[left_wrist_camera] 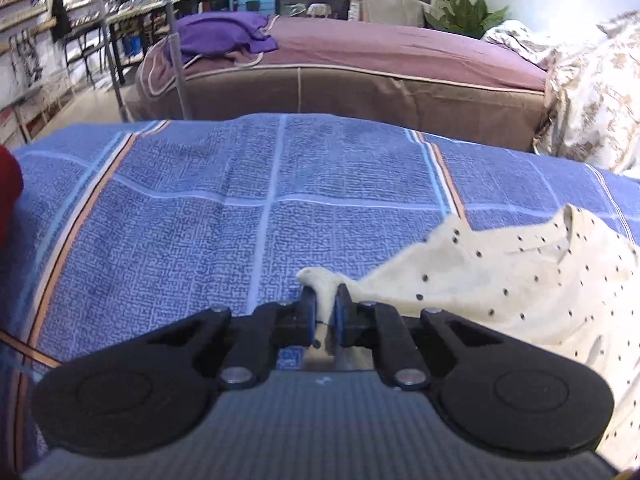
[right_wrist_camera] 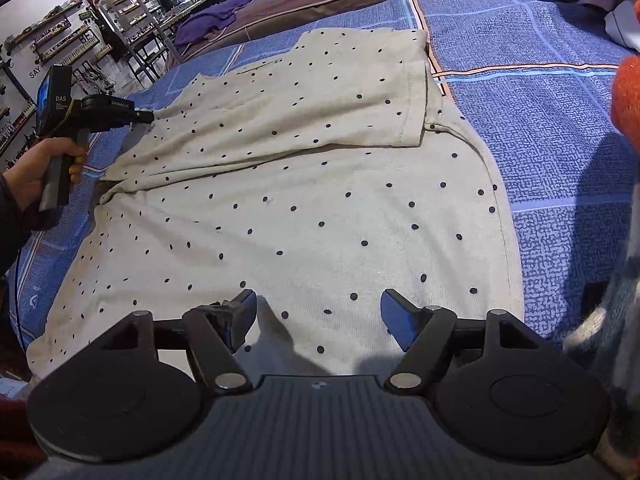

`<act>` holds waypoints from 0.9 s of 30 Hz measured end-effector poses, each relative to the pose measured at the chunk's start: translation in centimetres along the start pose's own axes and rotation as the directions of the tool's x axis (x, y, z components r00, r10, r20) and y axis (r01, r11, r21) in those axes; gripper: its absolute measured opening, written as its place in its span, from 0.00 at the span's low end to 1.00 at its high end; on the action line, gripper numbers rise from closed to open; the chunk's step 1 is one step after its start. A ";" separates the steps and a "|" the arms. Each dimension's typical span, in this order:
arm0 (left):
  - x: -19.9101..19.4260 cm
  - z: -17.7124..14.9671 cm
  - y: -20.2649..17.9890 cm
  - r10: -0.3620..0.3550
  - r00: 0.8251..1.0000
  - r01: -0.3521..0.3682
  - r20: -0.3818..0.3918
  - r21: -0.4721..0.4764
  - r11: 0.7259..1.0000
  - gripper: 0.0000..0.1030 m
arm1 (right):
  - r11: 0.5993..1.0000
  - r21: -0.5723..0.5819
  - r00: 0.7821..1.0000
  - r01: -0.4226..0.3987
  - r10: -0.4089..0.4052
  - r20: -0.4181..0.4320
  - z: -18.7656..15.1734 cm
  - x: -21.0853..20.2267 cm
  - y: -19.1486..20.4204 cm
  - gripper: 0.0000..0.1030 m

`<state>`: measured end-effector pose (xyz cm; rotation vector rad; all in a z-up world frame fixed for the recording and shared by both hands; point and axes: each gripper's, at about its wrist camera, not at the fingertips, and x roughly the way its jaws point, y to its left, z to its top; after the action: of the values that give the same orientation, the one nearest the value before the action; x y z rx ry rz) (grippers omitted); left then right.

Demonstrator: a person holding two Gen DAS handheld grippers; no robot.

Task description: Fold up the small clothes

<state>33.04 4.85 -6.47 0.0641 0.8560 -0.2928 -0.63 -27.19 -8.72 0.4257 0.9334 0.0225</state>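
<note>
Left gripper (left_wrist_camera: 326,300) pinches dotted garment (right_wrist_camera: 304,200)

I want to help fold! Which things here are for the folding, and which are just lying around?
For folding: dotted cream shirt, left gripper pinching its edge, right gripper open over it.

Just lying around: purple cloth, orange fuzzy thing, potted plant.

A home bedroom: beds (left_wrist_camera: 360,52), wall shelves (right_wrist_camera: 60,36).

Both wrist views low, close, sharing garment (right_wrist_camera: 304,184)
</note>
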 end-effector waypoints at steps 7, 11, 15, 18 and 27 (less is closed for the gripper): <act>-0.2 -0.6 0.1 0.198 0.980 -0.197 -0.002 0.040 0.980 0.84 | 1.000 0.008 1.000 -0.007 0.007 0.005 -0.1 -0.1 -0.3 1.00; -4.0 -1.4 1.5 0.167 0.986 -0.168 0.026 0.022 0.986 0.90 | 1.000 0.014 1.000 -0.006 0.006 0.010 0.0 -0.4 -0.3 1.00; -9.3 -5.2 2.1 0.015 1.000 -0.015 -0.025 -0.009 1.000 0.98 | 1.000 0.012 0.998 0.003 -0.004 0.066 -0.1 -1.7 -0.4 1.00; -13.6 -10.1 1.9 -0.092 0.990 0.092 -0.105 -0.003 0.996 0.98 | 1.000 -0.024 0.997 -0.004 0.006 0.080 -0.5 -2.9 -0.3 1.00; -24.4 -24.3 1.3 -0.091 0.978 0.092 -0.189 -0.004 0.996 0.98 | 0.959 -0.278 0.992 0.057 -0.024 0.122 -4.8 -7.5 1.1 1.00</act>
<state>0.49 15.89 -4.12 0.0578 1.0484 -0.3795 -8.73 -26.01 -4.95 0.1415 0.8081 0.0909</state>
